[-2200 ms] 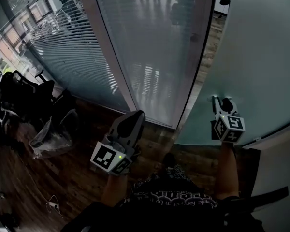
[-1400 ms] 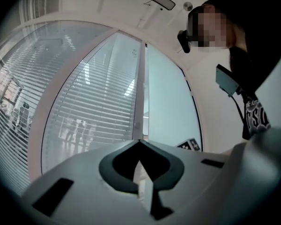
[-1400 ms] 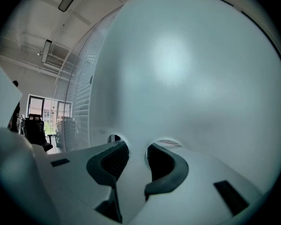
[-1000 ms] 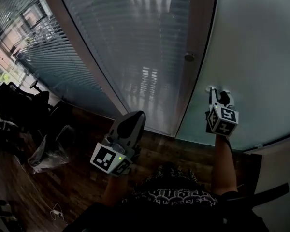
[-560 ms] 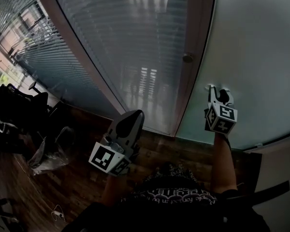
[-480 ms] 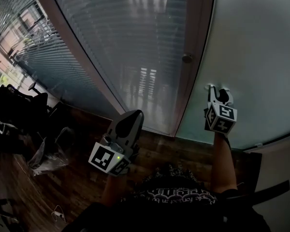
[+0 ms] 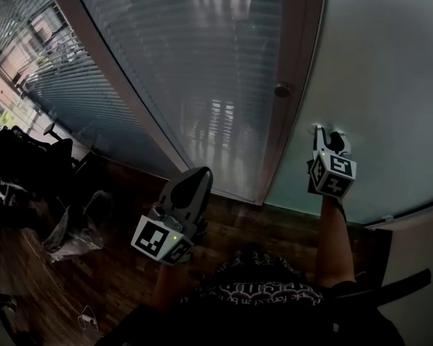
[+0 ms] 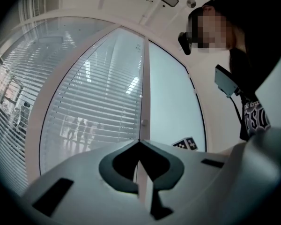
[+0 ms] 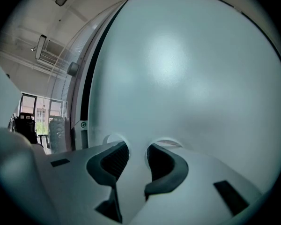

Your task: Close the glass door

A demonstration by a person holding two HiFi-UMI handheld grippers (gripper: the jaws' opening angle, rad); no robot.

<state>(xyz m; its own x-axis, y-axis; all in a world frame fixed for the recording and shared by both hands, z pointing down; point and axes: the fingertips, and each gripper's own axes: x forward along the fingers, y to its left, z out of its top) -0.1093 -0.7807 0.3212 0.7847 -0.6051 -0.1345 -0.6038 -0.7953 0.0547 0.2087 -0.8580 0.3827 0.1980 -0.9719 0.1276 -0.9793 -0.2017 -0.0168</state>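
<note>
The frosted glass door (image 7: 379,63) fills the right of the head view, and its left edge lies along the brown frame post (image 7: 292,56) with only a thin dark seam between them. A round knob (image 7: 281,90) sits on that post. My right gripper (image 7: 327,137) is open, nothing between its fingers, with its tips at the door's surface low down. In the right gripper view the door (image 9: 187,69) fills nearly the whole picture ahead of the right gripper (image 9: 136,146). My left gripper (image 7: 195,176) is shut and empty, held in front of the blind-covered glass panel (image 7: 195,71).
Dark wooden floor (image 7: 115,265) runs below the glass wall. An office chair (image 7: 22,157), a clear plastic bag (image 7: 76,225) and a white cable (image 7: 86,314) lie at the left. The person (image 8: 246,83) who holds the grippers shows in the left gripper view.
The gap between the door's edge and the frame post, wide at first, has closed to a thin seam. The right gripper went left with the door. Over the last second, almost nothing moves.
</note>
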